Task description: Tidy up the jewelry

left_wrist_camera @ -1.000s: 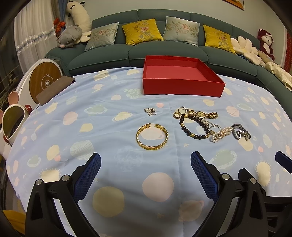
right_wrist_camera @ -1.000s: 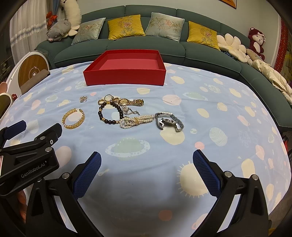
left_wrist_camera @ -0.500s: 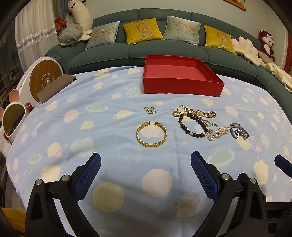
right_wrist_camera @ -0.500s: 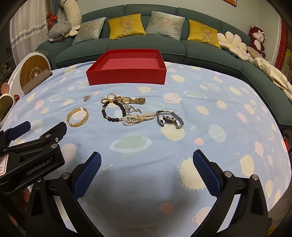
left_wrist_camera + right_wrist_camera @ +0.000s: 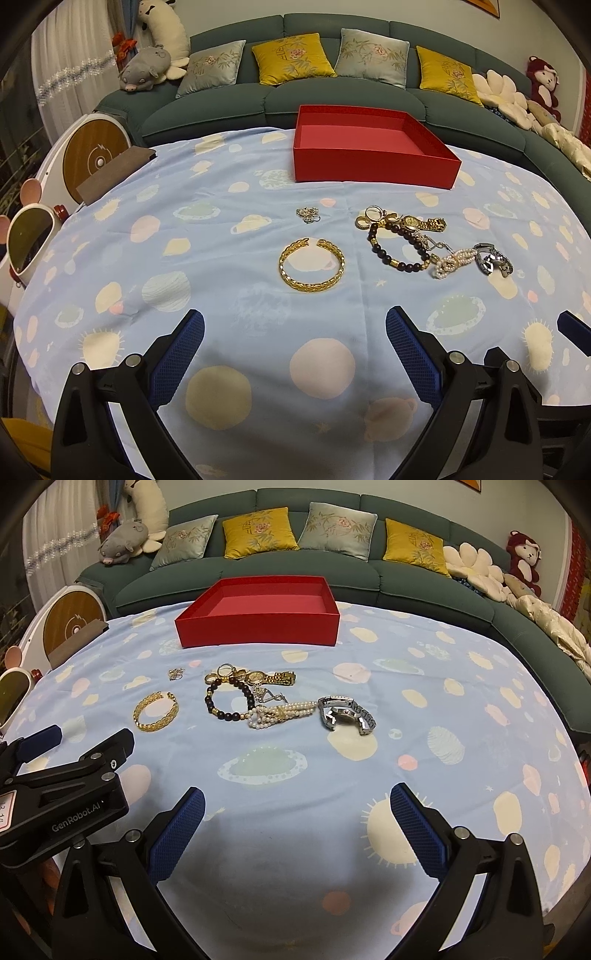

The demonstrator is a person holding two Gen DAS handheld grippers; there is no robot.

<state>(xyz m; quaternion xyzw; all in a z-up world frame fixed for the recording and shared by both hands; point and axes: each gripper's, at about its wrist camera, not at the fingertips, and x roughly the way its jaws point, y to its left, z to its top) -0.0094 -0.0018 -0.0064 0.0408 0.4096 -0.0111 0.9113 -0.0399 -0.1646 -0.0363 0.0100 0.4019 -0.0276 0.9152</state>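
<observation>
The left gripper (image 5: 293,334) is wide open and holds nothing; it hangs over the near part of the tabletop (image 5: 221,240), which is covered with a light blue cloth with planets. The right gripper (image 5: 297,812) is also wide open and empty, over the near edge a little more to the right, and in its view the body of the left gripper is seen at the left side. The red box (image 5: 373,147) stands near the far edge of the tabletop, with its inside bare. Between the box and the grippers the jewelry lies on the cloth. The gold bangle (image 5: 312,265) lies alone, just ahead of the left gripper. A small silver piece (image 5: 308,214) is a little farther toward the box. To the right, a gold watch (image 5: 271,677), a dark bead bracelet (image 5: 229,698) and a pearl bracelet (image 5: 280,712) lie close together, some touching. The silver watch (image 5: 347,714) lies just beside the pearls, toward the right edge.
</observation>
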